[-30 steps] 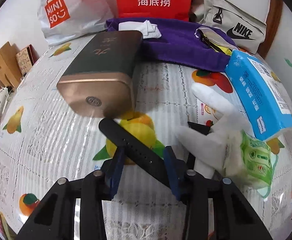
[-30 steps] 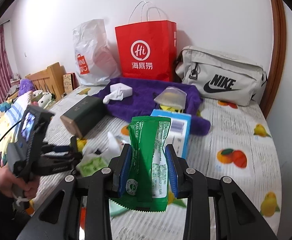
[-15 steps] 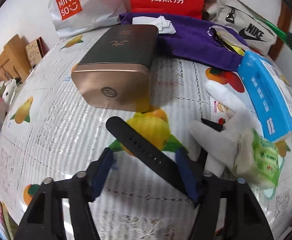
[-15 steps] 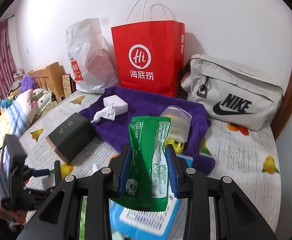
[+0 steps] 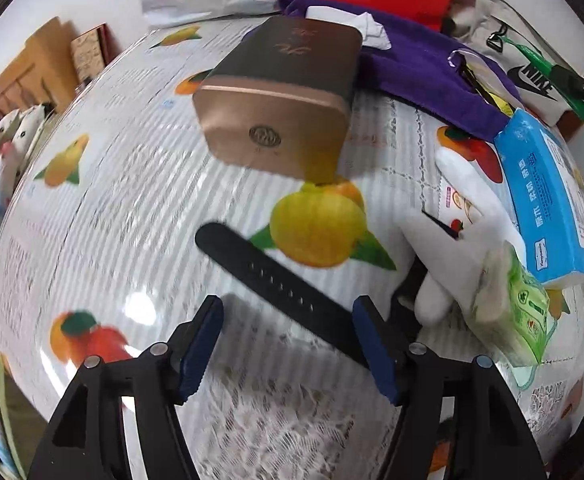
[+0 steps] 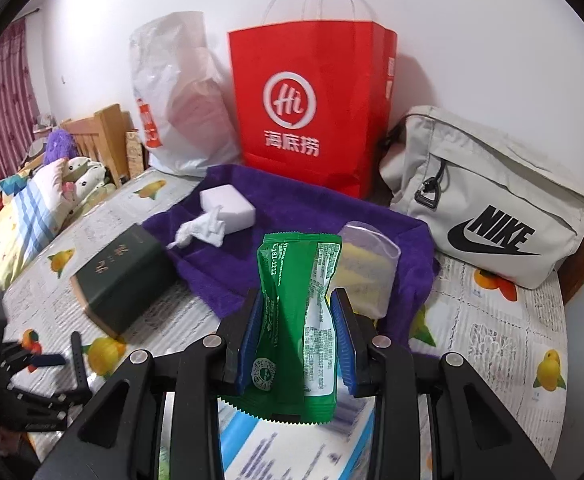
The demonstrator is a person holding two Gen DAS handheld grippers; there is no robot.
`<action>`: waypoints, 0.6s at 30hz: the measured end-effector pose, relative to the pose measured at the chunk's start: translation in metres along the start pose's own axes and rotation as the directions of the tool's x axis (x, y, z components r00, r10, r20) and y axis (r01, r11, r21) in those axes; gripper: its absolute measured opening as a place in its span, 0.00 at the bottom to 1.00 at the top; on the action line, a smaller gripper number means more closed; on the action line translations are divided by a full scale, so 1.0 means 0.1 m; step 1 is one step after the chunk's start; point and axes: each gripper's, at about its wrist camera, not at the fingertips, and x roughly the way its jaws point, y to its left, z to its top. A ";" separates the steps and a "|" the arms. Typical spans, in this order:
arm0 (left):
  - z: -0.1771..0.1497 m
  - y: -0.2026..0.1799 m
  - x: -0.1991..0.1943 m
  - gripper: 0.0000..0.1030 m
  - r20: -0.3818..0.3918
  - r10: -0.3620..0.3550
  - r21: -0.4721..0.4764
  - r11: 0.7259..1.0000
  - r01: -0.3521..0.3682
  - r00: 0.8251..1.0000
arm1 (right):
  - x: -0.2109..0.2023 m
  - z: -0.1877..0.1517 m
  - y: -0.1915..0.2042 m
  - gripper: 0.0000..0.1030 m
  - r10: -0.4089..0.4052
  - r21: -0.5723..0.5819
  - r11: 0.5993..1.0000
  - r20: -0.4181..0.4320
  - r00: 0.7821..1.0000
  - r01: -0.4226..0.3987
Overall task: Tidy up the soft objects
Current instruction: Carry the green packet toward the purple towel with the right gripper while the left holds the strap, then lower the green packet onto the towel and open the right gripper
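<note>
My right gripper (image 6: 296,304) is shut on a green snack packet (image 6: 287,272), held upright above the near edge of the purple towel (image 6: 292,196). On the towel lie a white tissue pack (image 6: 227,208) and a clear pouch (image 6: 366,264). My left gripper (image 5: 287,320) points down at the fruit-print tablecloth (image 5: 131,200) and its jaws are opening. A black watch strap (image 5: 275,276) lies slantwise between them, and the pads do not press on it. A green tissue pack (image 5: 520,316) with white tissue pulled out lies right of it.
A dark box with a gold end (image 5: 283,92) lies mid-table. A blue wipes pack (image 5: 544,200) is at the right. Against the wall stand a red paper bag (image 6: 312,108), a white plastic bag (image 6: 179,100) and a grey Nike bag (image 6: 492,208). A bed with pillows (image 6: 31,200) is on the left.
The left jaws have spread wide and let go of the black strap, which now lies on the cloth. The right gripper has carried the green packet towards the purple towel.
</note>
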 end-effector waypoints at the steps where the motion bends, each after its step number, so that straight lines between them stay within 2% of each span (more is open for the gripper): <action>1: -0.03 -0.01 -0.01 0.64 0.012 0.002 0.000 1.000 -0.002 1.000 | 0.05 0.03 -0.03 0.34 -0.006 -0.001 1.000 -0.007 1.000 0.006; 3: -0.04 -0.01 -0.01 0.63 0.041 -0.009 0.003 1.000 0.008 0.999 | 0.17 0.09 -0.07 0.35 -0.017 -0.010 1.000 -0.027 0.999 0.017; 5: -0.02 -0.04 0.00 0.47 0.076 -0.012 0.038 0.999 0.009 0.997 | 0.33 0.16 -0.10 0.35 -0.032 -0.016 0.999 -0.049 0.998 0.031; 11: 0.05 -0.02 0.01 0.34 0.104 -0.006 0.062 0.998 0.000 0.995 | 0.74 0.33 -0.21 0.35 -0.041 0.005 0.999 -0.097 0.994 0.042; 13: 0.07 -0.01 0.02 0.33 0.108 -0.011 0.072 0.997 0.003 0.994 | 0.86 0.34 -0.21 0.35 -0.048 -0.007 0.999 -0.133 0.990 0.047; 16: 0.10 0.00 0.03 0.34 0.099 -0.012 0.105 0.994 0.001 0.995 | 0.96 0.31 -0.17 0.48 -0.054 -0.029 0.998 -0.162 0.985 0.050; 18: 0.10 0.06 0.03 0.39 0.073 -0.036 0.068 0.997 0.031 0.997 | 0.97 0.29 -0.15 0.50 -0.067 -0.038 0.997 -0.161 0.985 0.062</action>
